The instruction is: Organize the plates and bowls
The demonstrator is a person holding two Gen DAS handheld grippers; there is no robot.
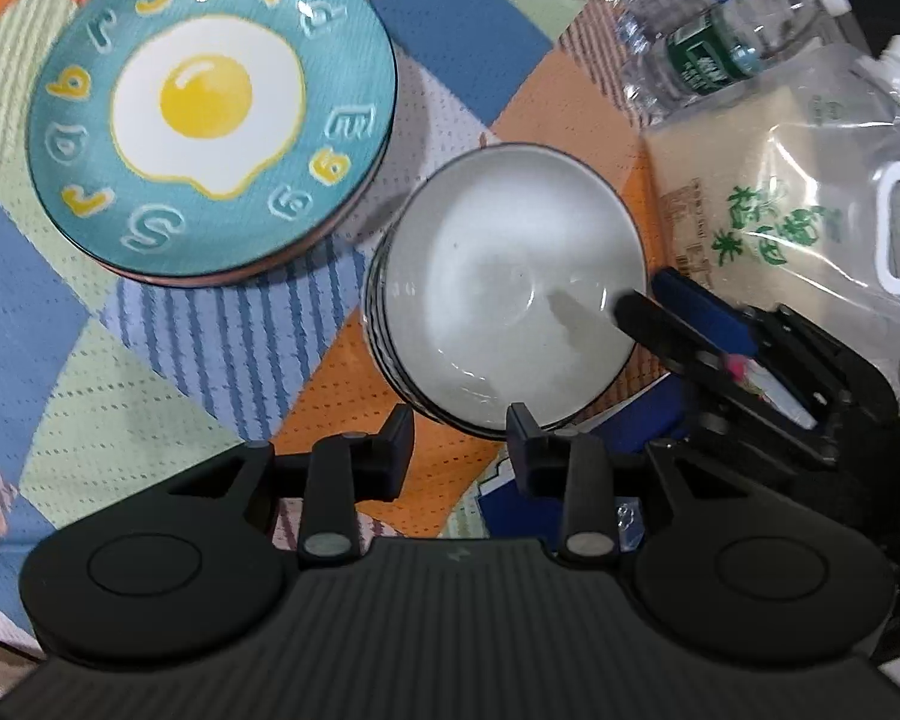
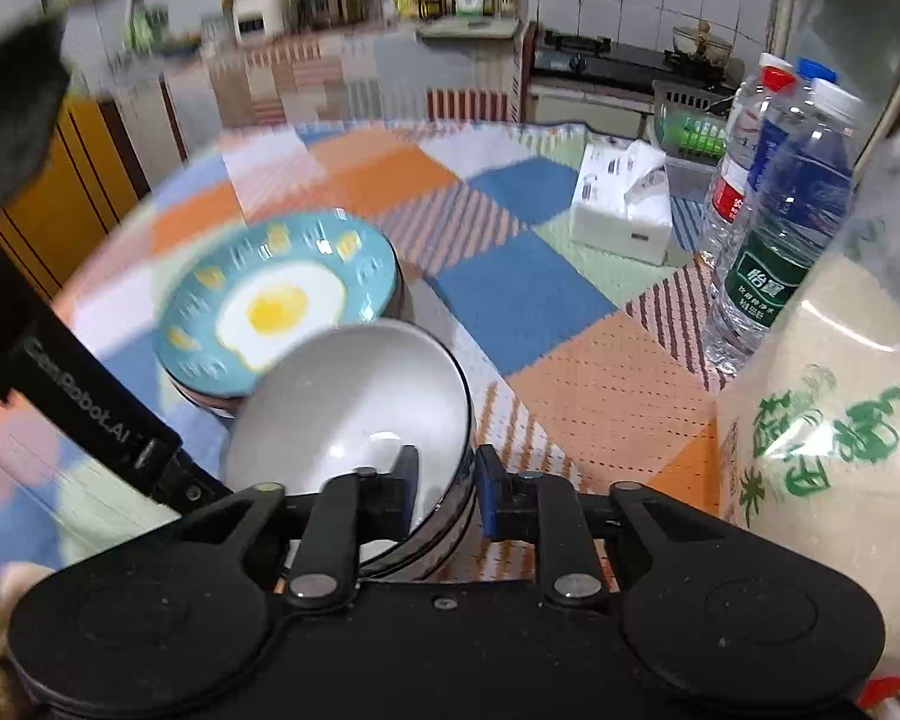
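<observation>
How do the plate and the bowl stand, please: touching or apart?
Apart. The left wrist view shows a strip of shadowed cloth between the edge of the plate and the rim of the bowl.

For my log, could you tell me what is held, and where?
Nothing is gripped: the right gripper loosely straddles the bowl at its rim; the left gripper is empty.

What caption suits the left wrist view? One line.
Left gripper open near stacked white bowls, right gripper straddling their rim, egg plate nearby.
</observation>
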